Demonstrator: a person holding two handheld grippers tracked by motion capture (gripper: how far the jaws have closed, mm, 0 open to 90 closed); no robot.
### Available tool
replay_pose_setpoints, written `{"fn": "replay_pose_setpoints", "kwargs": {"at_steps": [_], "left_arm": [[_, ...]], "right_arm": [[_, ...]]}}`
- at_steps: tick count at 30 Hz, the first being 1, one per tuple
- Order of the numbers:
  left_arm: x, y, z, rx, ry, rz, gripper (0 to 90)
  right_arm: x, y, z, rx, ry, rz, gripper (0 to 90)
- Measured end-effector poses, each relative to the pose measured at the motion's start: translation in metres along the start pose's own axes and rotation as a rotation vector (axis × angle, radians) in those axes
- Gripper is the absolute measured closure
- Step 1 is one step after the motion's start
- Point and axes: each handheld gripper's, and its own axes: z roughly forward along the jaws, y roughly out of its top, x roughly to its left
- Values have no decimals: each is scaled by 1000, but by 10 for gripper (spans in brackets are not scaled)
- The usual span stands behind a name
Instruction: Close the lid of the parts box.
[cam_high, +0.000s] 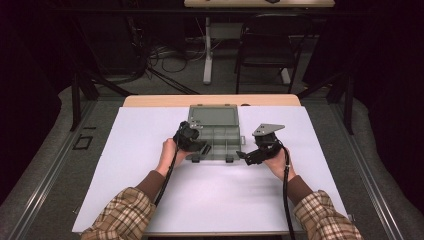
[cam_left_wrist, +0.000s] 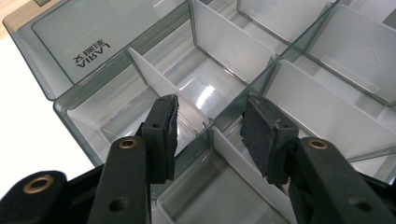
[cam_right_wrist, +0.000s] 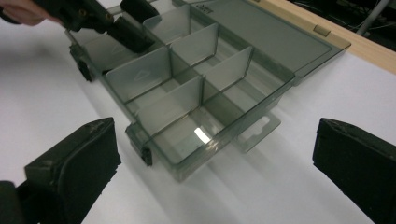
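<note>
1. The clear grey organiser box (cam_high: 216, 139) lies open in the middle of the white table (cam_high: 130, 150), its lid (cam_high: 213, 115) folded back flat on the far side. Its long axis runs left to right across the table.
2. The left gripper (cam_high: 200, 148) is at the box's near left corner. In its own view the left gripper (cam_left_wrist: 210, 126) hangs over the compartments, jaws part open and astride an upright white divider (cam_left_wrist: 254, 175). The pads do not press on it, so nothing is held.
3. The right gripper (cam_high: 243, 156) sits just off the box's near right corner, its tips aimed left toward the side wall. In its own view the jaws stand wide apart and empty, with the box lying ahead and to the left between them, not yet reached.
4. Judgement: the left gripper is the nearer one and already over the box, so the divider beneath it is the likely next grasp; closing straight across the thin plate would do it.
</note>
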Motion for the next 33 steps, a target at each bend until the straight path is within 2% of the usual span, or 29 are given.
{"fn": "replay_pose_setpoints", "kwargs": {"at_steps": [3,9,11,18,22,25,31,33], "left_arm": [[2,-1,1,-10,-17,-13,547],[2,-1,1,-6,-14,-7,545],[2,-1,1,-5,-15,-6,545],[2,-1,1,-5,-14,-4,546],[2,-1,1,-4,-12,-3,546],[2,-1,1,-4,-13,-2,546],[2,-1,1,-4,-16,3,547],[2,-1,1,-4,-16,1,548]], "right_arm": [[-5,5,6,-1,0,3,0],[-16,15,15,-4,-22,8,0],[-19,19,16,-5,-35,7,25],[-31,31,23,-16,-82,0,305],[-39,35,32,-6,-109,20,563],[-46,37,38,6,-131,41,719],[-57,40,49,28,-161,54,895],[-60,39,53,35,-170,57,900]]}}
